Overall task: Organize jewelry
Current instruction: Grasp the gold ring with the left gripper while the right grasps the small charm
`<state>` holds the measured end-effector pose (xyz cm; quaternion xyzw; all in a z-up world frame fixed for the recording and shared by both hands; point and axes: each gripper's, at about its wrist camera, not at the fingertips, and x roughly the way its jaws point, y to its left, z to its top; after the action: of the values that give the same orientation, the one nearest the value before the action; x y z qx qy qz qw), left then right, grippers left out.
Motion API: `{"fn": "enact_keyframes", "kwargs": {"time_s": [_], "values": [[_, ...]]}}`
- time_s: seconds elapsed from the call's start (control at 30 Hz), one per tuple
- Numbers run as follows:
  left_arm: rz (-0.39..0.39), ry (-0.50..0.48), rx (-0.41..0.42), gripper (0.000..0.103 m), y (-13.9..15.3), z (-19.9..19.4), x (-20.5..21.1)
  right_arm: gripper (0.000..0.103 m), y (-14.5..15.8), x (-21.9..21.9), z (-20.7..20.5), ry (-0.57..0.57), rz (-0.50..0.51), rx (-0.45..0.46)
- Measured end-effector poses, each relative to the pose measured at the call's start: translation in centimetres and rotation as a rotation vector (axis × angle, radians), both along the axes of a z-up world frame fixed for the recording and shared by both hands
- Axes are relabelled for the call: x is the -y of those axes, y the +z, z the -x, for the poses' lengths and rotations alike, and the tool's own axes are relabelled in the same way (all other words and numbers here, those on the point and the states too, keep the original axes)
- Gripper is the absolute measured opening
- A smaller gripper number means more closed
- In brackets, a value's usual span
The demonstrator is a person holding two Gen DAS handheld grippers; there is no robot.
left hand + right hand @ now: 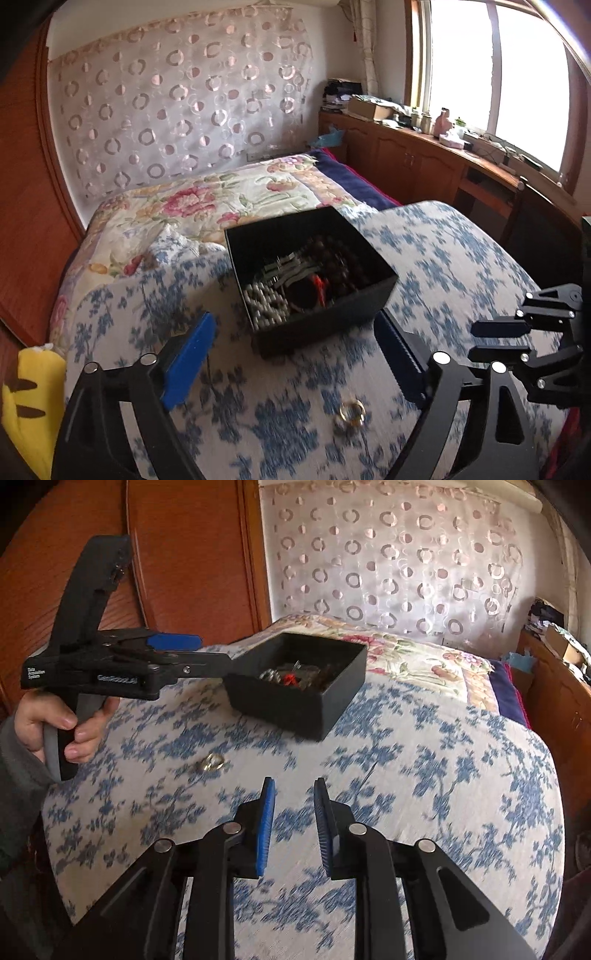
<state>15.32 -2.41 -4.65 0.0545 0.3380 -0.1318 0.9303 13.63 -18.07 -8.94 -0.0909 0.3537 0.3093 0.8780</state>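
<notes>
Fingers (192,354) of left gripper (295,350) spread wide, right gripper (293,827) parted, both empty; blurred ring (351,411) lower centre; black box (369,295) contents indistinct.

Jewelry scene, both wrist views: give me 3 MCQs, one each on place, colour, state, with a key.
1. Where does the ring lie?
A. in the black box
B. on the blue floral cloth, outside the box
C. between the right tool's fingers

2. What colour are the pads on the tool fingers?
A. blue
B. red
C. white

3. How does the left tool stand?
A. shut on the ring
B. shut on the box
C. open, holding nothing

Key: B, the ring rests on the cloth nearer the cameras than the black box; A, blue in both views; C, fingers wide apart with only cloth between.
</notes>
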Motion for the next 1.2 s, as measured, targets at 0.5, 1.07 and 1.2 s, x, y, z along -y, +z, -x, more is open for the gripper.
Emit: {"fn": "enact_keyframes", "kwargs": {"time_s": [0.5, 1.07, 1.2], "values": [[-0.014, -0.022, -0.110, 0.087, -5.2, 2.8, -0.4, 0.033, -2.5, -1.8, 2.0, 0.055, 0.097, -0.051], [-0.056, -0.062, -0.173, 0.087, -6.5, 3.2, 1.3, 0.015, -3.0, -2.6, 2.4, 0.064, 0.163, -0.016], [-0.058, -0.081, -0.161, 0.087, -6.2, 3.4, 2.1, 0.015, -2.2, -1.8, 2.8, 0.045, 0.141, 0.005]]}}
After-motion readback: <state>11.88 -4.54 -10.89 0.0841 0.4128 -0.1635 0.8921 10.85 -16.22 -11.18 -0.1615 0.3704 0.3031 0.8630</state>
